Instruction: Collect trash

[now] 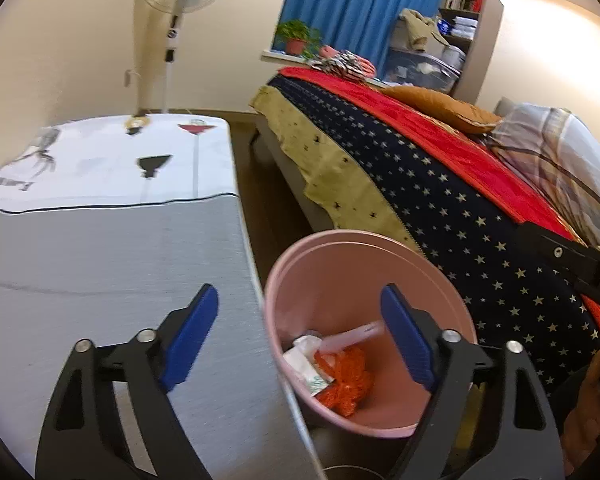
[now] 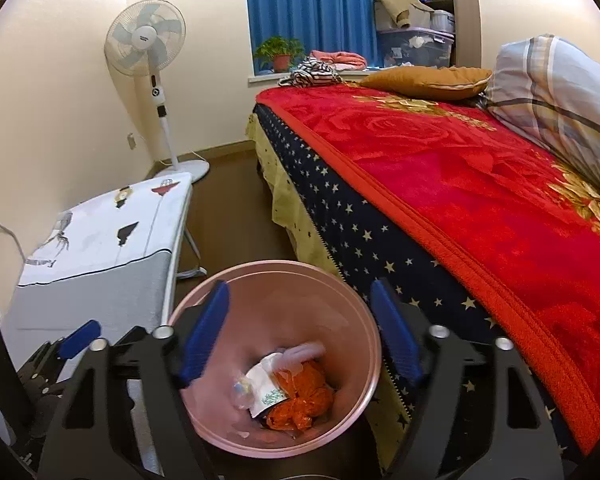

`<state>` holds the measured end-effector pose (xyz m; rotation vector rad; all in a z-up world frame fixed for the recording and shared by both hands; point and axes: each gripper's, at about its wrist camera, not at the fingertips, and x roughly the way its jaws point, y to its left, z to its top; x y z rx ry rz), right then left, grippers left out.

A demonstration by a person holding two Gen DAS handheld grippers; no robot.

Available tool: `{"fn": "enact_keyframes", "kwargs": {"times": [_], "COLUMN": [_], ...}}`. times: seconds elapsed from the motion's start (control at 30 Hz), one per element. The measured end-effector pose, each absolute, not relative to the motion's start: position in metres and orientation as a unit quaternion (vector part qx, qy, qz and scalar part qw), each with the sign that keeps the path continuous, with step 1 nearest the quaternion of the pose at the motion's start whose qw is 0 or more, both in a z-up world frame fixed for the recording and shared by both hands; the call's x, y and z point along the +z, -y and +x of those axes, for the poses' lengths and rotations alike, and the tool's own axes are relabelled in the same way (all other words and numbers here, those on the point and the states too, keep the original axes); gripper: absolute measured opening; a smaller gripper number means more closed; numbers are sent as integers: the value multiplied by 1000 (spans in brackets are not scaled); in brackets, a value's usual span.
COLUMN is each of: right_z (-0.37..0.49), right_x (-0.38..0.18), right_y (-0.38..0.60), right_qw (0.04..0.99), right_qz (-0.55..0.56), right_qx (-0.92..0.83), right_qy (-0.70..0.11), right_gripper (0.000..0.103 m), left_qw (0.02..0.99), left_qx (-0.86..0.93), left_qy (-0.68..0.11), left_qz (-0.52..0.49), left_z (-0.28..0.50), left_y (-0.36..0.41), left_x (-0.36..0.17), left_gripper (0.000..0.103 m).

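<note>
A pink waste bin (image 1: 332, 268) (image 2: 364, 312) stands on the floor between a low table and the bed. Inside lie an orange net bag (image 1: 346, 380) (image 2: 300, 396), a white paper wrapper (image 1: 306, 368) (image 2: 266, 390) and a blurred clear piece of plastic (image 2: 242, 394). My left gripper (image 1: 300, 336) hangs open over the bin's left rim and the table edge, nothing between its blue pads. My right gripper (image 2: 300, 328) is open above the bin's mouth, its jaws wide apart and empty. The left gripper's blue pad (image 2: 80, 338) shows at the lower left of the right wrist view.
A low table with a grey and white printed cloth (image 1: 100, 240) (image 2: 100, 248) is left of the bin. The bed with a red blanket (image 2: 460, 184) and starred sheet (image 1: 440, 208) is on the right. A standing fan (image 2: 148, 52) is by the far wall.
</note>
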<state>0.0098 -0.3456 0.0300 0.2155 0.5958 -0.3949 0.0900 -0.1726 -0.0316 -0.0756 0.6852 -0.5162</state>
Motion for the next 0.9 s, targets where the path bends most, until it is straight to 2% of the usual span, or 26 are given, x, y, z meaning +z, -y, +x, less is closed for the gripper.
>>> {"fn": "enact_keyframes", "kwargs": {"times": [0.23,0.33,0.9], "right_z": [-1,-6,-24], "right_x": [37,39,35], "right_y": [324,312,236], "right_qw": [942,946,954], "right_qz": [106,106,72], "right_qx": [-149,-125,-60], "right_qy": [-281,-279,-286], "right_gripper": [97,98,98], "left_qw": [929,938,957], "left_qx": [-201,-168,-60], "left_qy": [-311,-303,-283], "left_qz": [-27,-33,-33], "left_z": [70,62,2], "left_y": [135,112,21], "left_x": [-15,-7,23], "left_gripper": [86,91,94]}}
